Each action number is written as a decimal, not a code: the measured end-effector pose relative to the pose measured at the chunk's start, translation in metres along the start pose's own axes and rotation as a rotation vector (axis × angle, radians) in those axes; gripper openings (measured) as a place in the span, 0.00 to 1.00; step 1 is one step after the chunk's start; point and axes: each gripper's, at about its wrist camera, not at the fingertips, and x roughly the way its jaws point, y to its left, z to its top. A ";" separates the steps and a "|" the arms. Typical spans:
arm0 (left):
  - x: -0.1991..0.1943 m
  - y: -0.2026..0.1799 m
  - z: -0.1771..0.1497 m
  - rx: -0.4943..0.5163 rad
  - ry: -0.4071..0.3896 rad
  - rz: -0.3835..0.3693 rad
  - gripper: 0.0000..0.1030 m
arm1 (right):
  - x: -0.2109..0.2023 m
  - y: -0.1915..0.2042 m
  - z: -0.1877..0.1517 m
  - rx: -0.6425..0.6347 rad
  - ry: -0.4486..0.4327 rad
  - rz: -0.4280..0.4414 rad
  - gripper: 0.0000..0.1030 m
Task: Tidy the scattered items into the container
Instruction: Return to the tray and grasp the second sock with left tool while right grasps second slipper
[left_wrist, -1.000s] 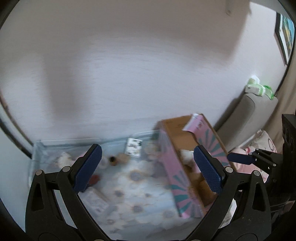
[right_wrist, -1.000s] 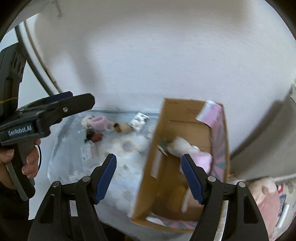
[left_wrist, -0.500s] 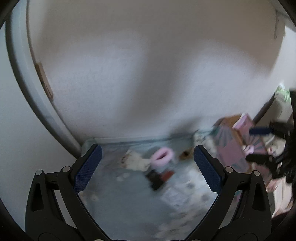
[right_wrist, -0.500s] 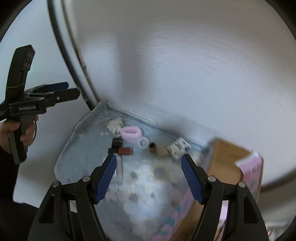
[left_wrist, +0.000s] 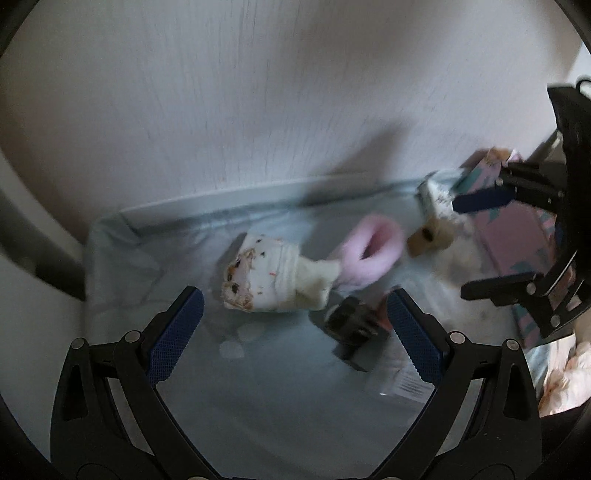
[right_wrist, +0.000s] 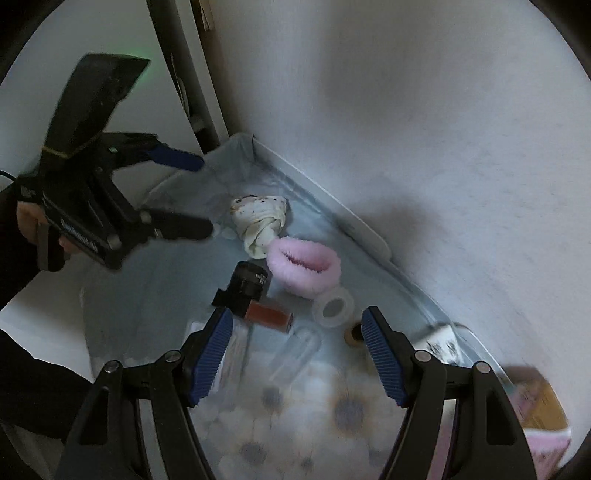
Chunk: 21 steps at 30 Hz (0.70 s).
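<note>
Right gripper (right_wrist: 297, 354), bottom centre of the right wrist view: jaws wide apart, nothing between them. It hangs over a flower-print cloth (right_wrist: 295, 424) spread on the surface.

Just beyond its fingertips, mid-frame:
- a clear ring (right_wrist: 333, 307);
- a small bottle of reddish liquid (right_wrist: 269, 314);
- a black cap-like piece (right_wrist: 248, 284) lying touching the bottle's left end;
- a brown cylinder (right_wrist: 354, 334), partly hidden behind the right finger.

Farther, centre:
- a fluffy pink scrunchie (right_wrist: 303, 267);
- a rolled white sock (right_wrist: 260, 218), touching the scrunchie's left edge.

Left gripper (left_wrist: 293, 325), bottom of the left wrist view: jaws apart and empty, aimed at the sock (left_wrist: 273, 278), which lies just past the fingertips, slightly left of centre. The same gripper shows at middle left of the right wrist view.

Container: a pink-sided cardboard box (right_wrist: 543, 417), at the lower right edge of the right wrist view and at the right edge of the left wrist view (left_wrist: 517, 229), well apart from the sock. A small printed packet (right_wrist: 441, 341) lies between the items and the box.

Farthest: white wall (right_wrist: 406, 110).

Handling note, as judgement: the step in hand appears to be the left gripper's approach to the sock. Centre the roll between the pads, come down low and close across its thick middle so the soft fabric bunches and does not slip. Keep clear of the scrunchie. The blur suggests fast motion; slowing first would help.
</note>
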 end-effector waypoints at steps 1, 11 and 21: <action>0.005 0.003 -0.001 -0.001 0.003 -0.004 0.96 | 0.009 -0.002 0.003 -0.007 0.009 0.003 0.66; 0.034 0.021 -0.002 -0.002 0.031 -0.029 0.96 | 0.057 -0.010 0.020 -0.076 0.072 0.013 0.66; 0.052 0.026 0.000 0.008 0.065 -0.069 0.81 | 0.085 -0.005 0.032 -0.160 0.133 0.042 0.66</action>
